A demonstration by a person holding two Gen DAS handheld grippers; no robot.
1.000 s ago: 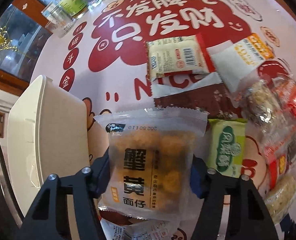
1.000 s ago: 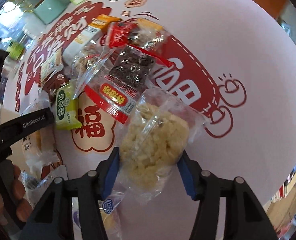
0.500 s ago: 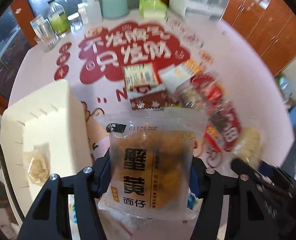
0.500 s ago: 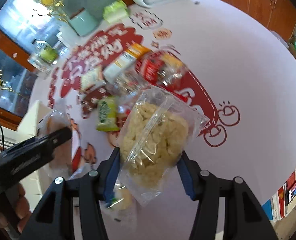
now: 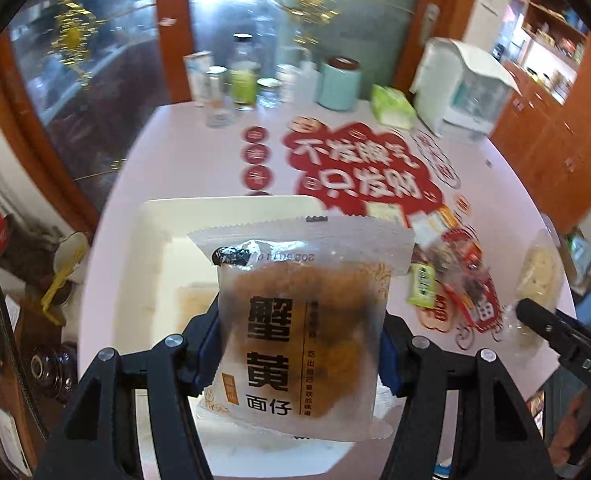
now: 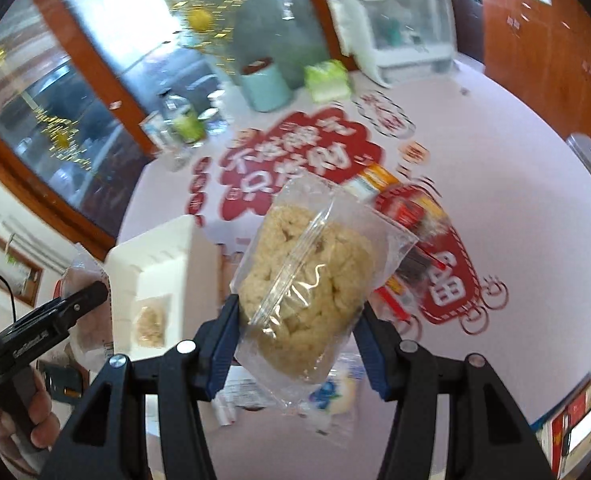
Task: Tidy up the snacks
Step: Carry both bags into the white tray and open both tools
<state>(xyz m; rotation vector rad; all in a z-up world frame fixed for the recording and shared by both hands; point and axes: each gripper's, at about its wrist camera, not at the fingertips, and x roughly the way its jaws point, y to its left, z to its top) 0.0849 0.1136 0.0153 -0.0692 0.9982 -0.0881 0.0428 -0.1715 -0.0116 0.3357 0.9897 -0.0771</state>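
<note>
Setting: home dining room. Evidence: round table with festive red-print cloth, wooden cabinets, glass display case, water dispenser.

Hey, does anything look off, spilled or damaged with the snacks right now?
Nothing stands out. The left gripper holds the crab roe noodle pack and the right gripper holds the clear rice cake bag; both look sealed. The other snacks lie in a loose heap beside the white bin, none torn or spilled.
</note>
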